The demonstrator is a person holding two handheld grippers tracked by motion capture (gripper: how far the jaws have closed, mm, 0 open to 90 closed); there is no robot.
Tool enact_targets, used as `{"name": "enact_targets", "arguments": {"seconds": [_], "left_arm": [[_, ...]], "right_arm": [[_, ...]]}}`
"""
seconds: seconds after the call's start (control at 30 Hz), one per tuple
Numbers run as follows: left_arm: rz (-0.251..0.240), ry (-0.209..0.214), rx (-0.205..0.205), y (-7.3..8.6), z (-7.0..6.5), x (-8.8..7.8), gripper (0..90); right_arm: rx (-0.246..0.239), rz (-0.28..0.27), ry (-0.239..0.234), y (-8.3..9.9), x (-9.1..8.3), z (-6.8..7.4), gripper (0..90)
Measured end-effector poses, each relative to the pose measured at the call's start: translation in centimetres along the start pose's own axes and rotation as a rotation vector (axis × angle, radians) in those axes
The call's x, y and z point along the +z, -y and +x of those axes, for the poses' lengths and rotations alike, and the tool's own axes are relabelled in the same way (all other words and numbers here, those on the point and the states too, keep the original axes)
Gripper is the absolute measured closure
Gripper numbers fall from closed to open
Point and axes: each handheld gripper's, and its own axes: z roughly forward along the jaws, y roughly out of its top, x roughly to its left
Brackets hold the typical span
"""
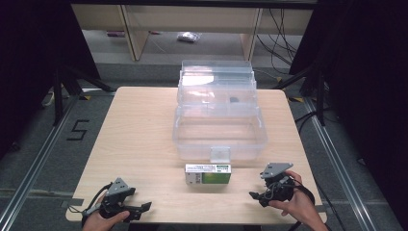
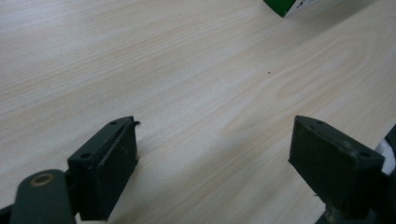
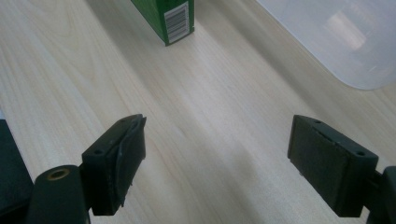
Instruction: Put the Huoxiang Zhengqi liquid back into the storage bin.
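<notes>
Both pairs of black fingers are standing spread wide with nothing between them: in the left gripper view the left gripper [image 2: 215, 158] is showing bare wood between its pads, and in the right gripper view the right gripper [image 3: 215, 158] is doing the same. From the high view, the left gripper [image 1: 126, 206] is lying low at the near left edge of the light wooden table [image 1: 139, 139], its fingers pointing toward the middle, while the right gripper [image 1: 269, 190] is sitting at the near right, held in a hand [image 1: 298, 207] and pointing inward as well.

Between them, a little farther from the person, the green and white rectangular cardboard box [image 1: 208, 174] is lying flat on the table, touched by neither gripper. The right gripper view is catching its green end with a barcode label [image 3: 168, 18], and the left gripper view is catching one corner [image 2: 289, 5].

Just beyond the box, the large clear plastic storage bin [image 1: 219, 137] is standing open, its latch tab facing the box, with its lid tilted back behind it. A small dark object [image 1: 234, 100] is showing through the plastic toward the bin's far side.
</notes>
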Motion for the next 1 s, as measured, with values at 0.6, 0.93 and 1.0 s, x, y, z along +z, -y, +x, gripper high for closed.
{"name": "enact_targets", "arguments": {"seconds": [0.6, 0.93, 1.0], "left_arm": [[0.013, 0.000, 0.018, 0.0, 0.2, 0.0, 14.9], [0.012, 0.003, 0.018, 0.0, 0.2, 0.0, 14.8], [0.014, 0.003, 0.020, 0.0, 0.2, 0.0, 14.8]], "right_arm": [[-0.115, -0.014, -0.013, -4.5, -1.6, 0.8, 19.2], [-0.186, 0.021, -0.034, -7.7, -1.5, 2.0, 19.2], [-0.210, 0.017, -0.042, -8.0, -1.5, 2.0, 19.1]]}}
